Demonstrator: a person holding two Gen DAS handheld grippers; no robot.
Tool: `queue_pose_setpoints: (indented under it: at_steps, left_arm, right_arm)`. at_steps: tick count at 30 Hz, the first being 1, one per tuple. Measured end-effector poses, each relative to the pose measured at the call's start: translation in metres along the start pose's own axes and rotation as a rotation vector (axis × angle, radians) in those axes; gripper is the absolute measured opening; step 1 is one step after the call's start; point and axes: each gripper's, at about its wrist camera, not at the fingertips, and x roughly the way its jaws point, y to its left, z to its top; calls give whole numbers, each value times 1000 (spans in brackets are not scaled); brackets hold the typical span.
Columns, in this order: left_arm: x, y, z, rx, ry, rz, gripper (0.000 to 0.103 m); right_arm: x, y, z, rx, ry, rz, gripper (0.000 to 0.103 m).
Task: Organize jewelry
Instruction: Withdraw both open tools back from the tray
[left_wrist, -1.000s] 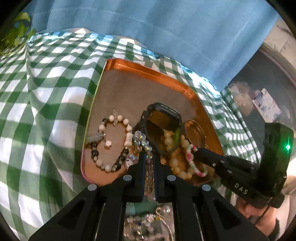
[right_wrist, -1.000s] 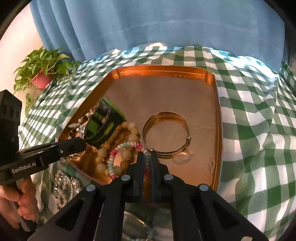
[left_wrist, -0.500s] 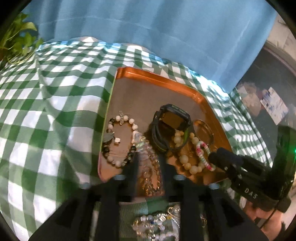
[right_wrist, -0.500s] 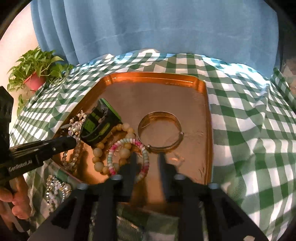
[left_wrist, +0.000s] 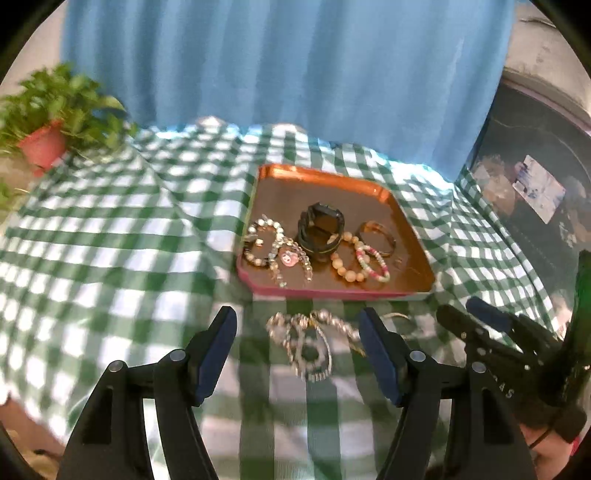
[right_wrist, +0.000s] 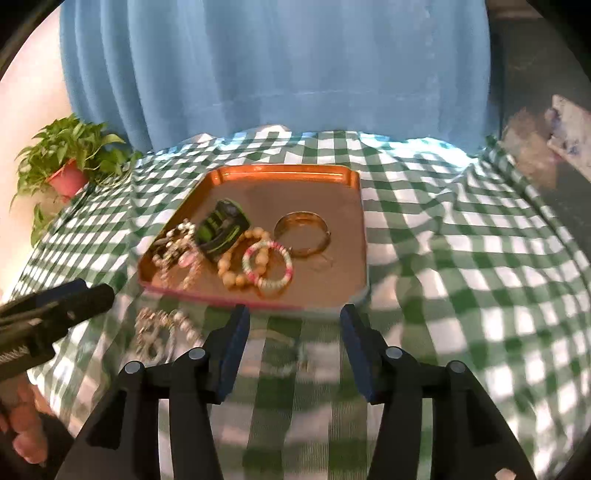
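Observation:
A copper tray (left_wrist: 328, 179) (right_wrist: 288, 172) on the checked cloth holds a black watch (left_wrist: 321, 230) (right_wrist: 221, 230), a gold bangle (left_wrist: 376, 238) (right_wrist: 303, 234), a pink-and-white bead bracelet (left_wrist: 371, 262) (right_wrist: 267, 266), a tan bead bracelet (left_wrist: 341, 264) (right_wrist: 231, 267), and pale bead and crystal strands (left_wrist: 275, 251) (right_wrist: 177, 251). A silvery jewelry pile (left_wrist: 306, 343) (right_wrist: 159, 330) lies on the cloth before the tray. My left gripper (left_wrist: 297, 334) hangs above that pile, jaws opening, nothing between them. My right gripper (right_wrist: 293, 326) is short of the tray's near rim, jaws opening, empty.
A potted plant in a red pot (left_wrist: 40, 146) (right_wrist: 68, 179) stands at the far left. A blue curtain (left_wrist: 288, 70) hangs behind the table. A thin ring-like piece (right_wrist: 273, 347) lies blurred on the cloth below the right gripper. The cloth is rumpled left of the tray.
Both grippers opened, let go of the crystal strand and the pink bead bracelet in the tray, and pulled back and up, so the tray now sits farther off.

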Motion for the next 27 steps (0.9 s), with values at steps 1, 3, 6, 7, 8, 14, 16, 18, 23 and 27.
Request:
queue_pose_setpoints:
  at_steps: [1, 3, 6, 7, 8, 14, 16, 18, 23, 27]
  left_arm:
    - [-17, -4, -4, 7, -14, 4, 69]
    - [-42, -11, -10, 27, -26, 7, 69]
    - [-84, -20, -18, 34, -60, 4, 69]
    - [-96, -22, -21, 38, -70, -6, 69]
    - [-112, -27, -25, 49, -84, -17, 69]
    - [-173, -46, -42, 120, -166, -2, 76]
    - [-191, -52, -48, 149, -199, 9, 80]
    - [-201, -55, -52, 157, -220, -2, 85]
    - [-223, -61, -59, 166, -300, -3, 100]
    - [-221, -61, -57, 180, -312, 15, 103]
  right_arm:
    - [-13, 3, -4, 2, -4, 4, 48]
    - [-40, 12, -13, -2, -17, 19, 48]
    - [-76, 24, -22, -13, -50, 34, 49]
    - [-90, 28, -25, -12, -69, 39, 51]
    - [-102, 32, -27, -10, -85, 44, 51]
    - [-170, 51, -41, -21, -175, 76, 67]
    - [-187, 53, -46, -27, -203, 112, 78]
    - [-204, 53, -51, -26, -241, 130, 87]
    - [-235, 62, -61, -67, -335, 113, 94]
    - [-237, 64, -62, -77, -366, 110, 100]
